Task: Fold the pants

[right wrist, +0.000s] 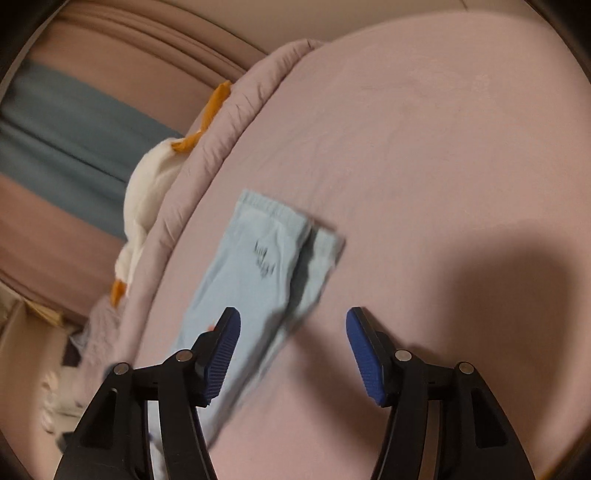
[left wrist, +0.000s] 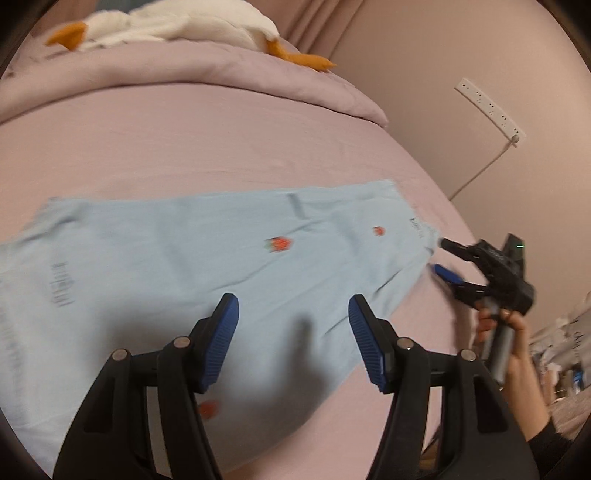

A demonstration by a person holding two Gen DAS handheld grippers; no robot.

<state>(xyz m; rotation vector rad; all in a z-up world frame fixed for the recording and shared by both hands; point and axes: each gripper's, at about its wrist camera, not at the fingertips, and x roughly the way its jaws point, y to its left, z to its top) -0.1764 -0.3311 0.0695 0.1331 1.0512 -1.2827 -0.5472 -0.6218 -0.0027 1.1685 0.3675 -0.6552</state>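
Light blue pants (left wrist: 184, 258) with small red strawberry prints lie flat on the pink bed sheet (left wrist: 221, 147), folded lengthwise. My left gripper (left wrist: 293, 317) is open and empty, hovering over the pants' near edge. My right gripper (left wrist: 441, 258) shows in the left wrist view, open, at the pants' right end, held by a hand. In the right wrist view the pants (right wrist: 258, 273) stretch away with both leg ends stacked, and my right gripper (right wrist: 293, 328) is open above their near part.
A rolled pink duvet (left wrist: 184, 70) lies along the far side of the bed with a white plush goose (left wrist: 166, 26) on it. A white power strip (left wrist: 491, 110) hangs on the wall at right. The goose also shows in the right wrist view (right wrist: 144, 192).
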